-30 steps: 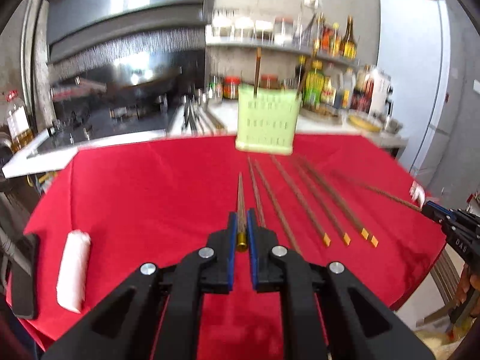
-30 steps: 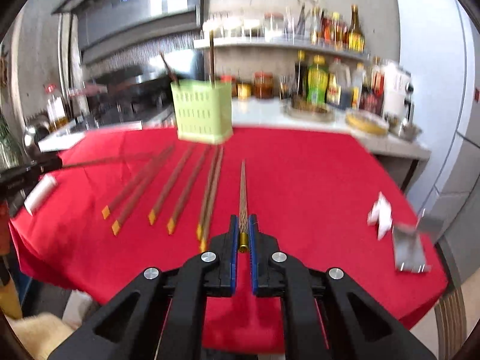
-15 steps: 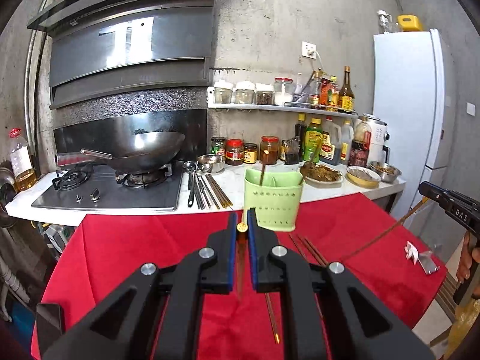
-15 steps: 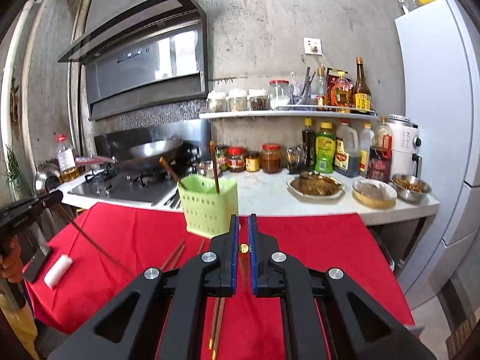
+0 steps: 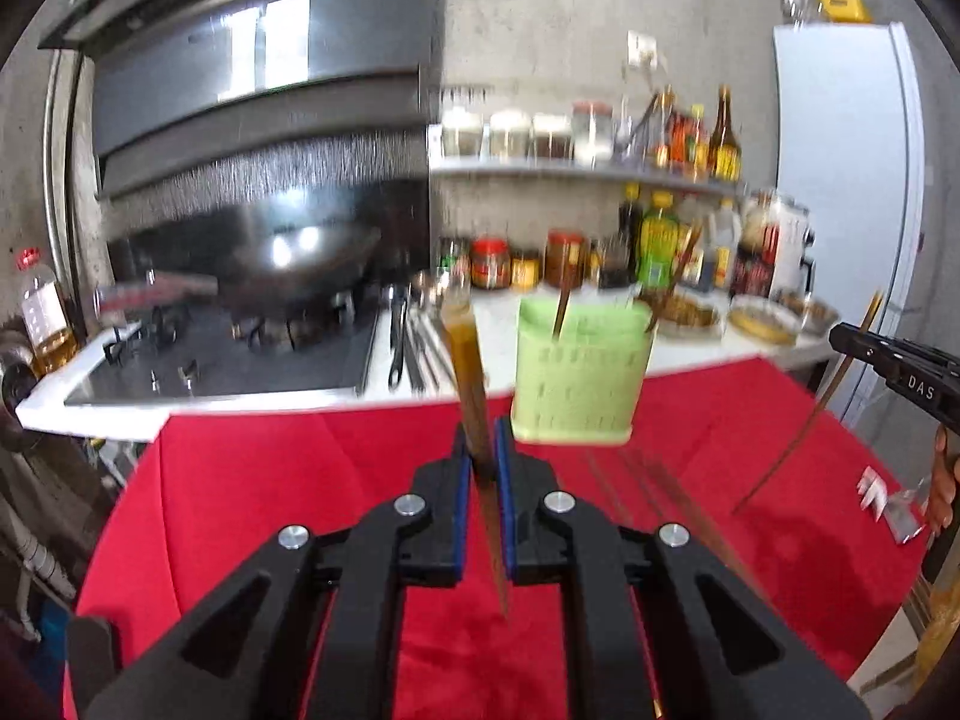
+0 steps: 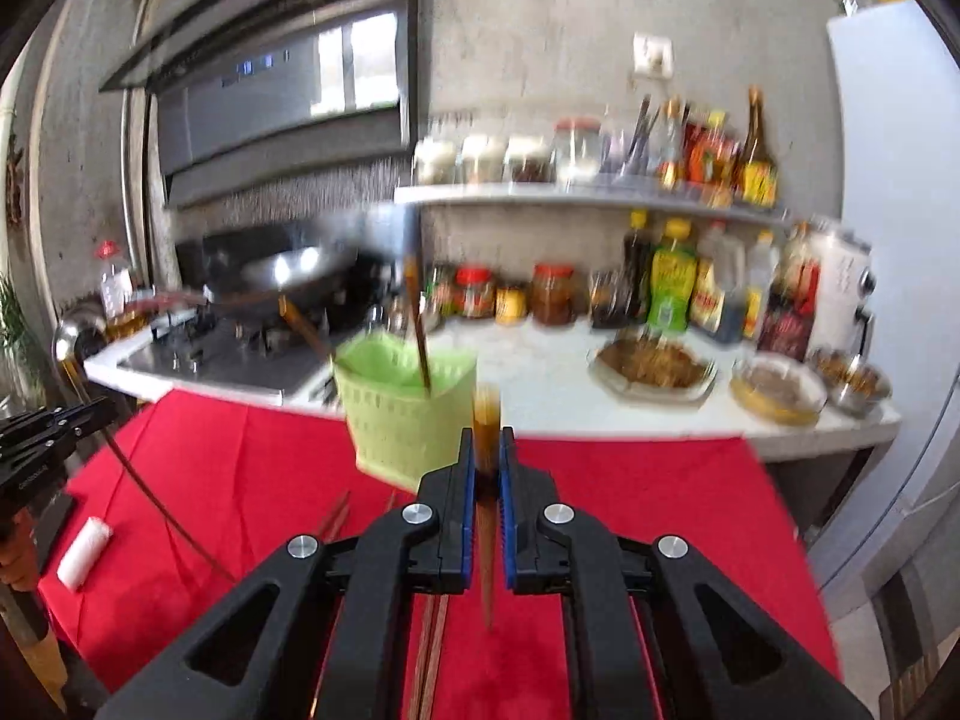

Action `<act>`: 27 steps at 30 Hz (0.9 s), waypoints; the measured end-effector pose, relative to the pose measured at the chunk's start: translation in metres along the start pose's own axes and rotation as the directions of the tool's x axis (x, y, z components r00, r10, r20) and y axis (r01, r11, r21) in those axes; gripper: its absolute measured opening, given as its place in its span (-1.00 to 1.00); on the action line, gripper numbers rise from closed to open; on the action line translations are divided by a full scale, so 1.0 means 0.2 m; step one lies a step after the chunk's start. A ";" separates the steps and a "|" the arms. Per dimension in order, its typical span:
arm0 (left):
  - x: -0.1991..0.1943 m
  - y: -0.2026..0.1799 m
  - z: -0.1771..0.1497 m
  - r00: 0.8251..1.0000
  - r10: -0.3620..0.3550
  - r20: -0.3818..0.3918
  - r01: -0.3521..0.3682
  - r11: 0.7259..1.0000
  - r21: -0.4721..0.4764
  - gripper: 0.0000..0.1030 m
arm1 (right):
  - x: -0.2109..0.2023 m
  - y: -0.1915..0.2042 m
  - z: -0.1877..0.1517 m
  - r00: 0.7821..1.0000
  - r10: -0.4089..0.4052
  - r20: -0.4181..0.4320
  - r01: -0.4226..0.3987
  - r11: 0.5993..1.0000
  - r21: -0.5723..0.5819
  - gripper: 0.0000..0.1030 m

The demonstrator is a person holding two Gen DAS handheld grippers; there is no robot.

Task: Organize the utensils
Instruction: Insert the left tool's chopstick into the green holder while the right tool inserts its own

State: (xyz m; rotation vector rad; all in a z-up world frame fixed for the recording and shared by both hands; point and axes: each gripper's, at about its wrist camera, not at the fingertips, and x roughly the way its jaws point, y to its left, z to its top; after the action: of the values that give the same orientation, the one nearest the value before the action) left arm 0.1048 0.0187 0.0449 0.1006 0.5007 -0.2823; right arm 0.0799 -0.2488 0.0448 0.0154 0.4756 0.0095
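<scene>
Above red cloth (image 5: 252, 492) — slim tapered wooden chopsticks (image 5: 474, 396) (image 6: 486, 540), slotted green plastic holder (image 5: 579, 384).

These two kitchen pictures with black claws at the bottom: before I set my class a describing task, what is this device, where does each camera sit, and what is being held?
No robot here: a person holds a two-finger gripper in each hand, each with a camera looking forward along its fingers. One picture is from the left gripper, the other from the right gripper. Each is shut on one chopstick, lifted off the red tablecloth. More chopsticks lie on the cloth. Ahead stands a green holder with a couple of sticks already in it. Both pictures are motion-blurred.
</scene>
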 end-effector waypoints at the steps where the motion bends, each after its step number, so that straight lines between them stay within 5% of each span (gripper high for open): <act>1: 0.02 0.00 -0.03 1.000 0.004 -0.007 -0.004 1.000 0.005 -0.86 | 0.02 0.01 -0.03 1.000 0.000 -0.016 0.000 1.000 -0.005 -0.87; 7: 0.07 -0.01 -0.14 0.998 -0.005 -0.059 0.004 1.000 -0.006 -0.86 | 0.07 0.04 -0.17 0.998 -0.020 -0.057 0.019 1.000 -0.017 -0.87; 11: 0.06 0.00 -0.12 1.000 -0.015 -0.024 0.015 1.000 -0.016 -0.87 | 0.03 0.05 -0.12 0.999 -0.021 -0.029 0.021 1.000 -0.019 -0.88; 22: 0.19 0.02 0.46 0.983 -0.051 0.175 0.058 0.998 -0.037 -0.88 | 0.10 0.04 0.40 0.986 -0.023 0.163 0.029 0.999 -0.033 -0.88; 27: 0.35 0.01 0.68 0.969 -0.118 0.218 0.136 0.988 -0.072 -0.88 | 0.25 0.03 0.59 0.978 0.022 0.207 -0.016 0.999 -0.030 -0.88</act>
State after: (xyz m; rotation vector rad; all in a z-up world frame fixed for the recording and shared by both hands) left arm 0.2271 -0.0178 0.1302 -0.0461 0.3051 -0.3921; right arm 0.1773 -0.2433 0.1271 -0.0064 0.2668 0.0328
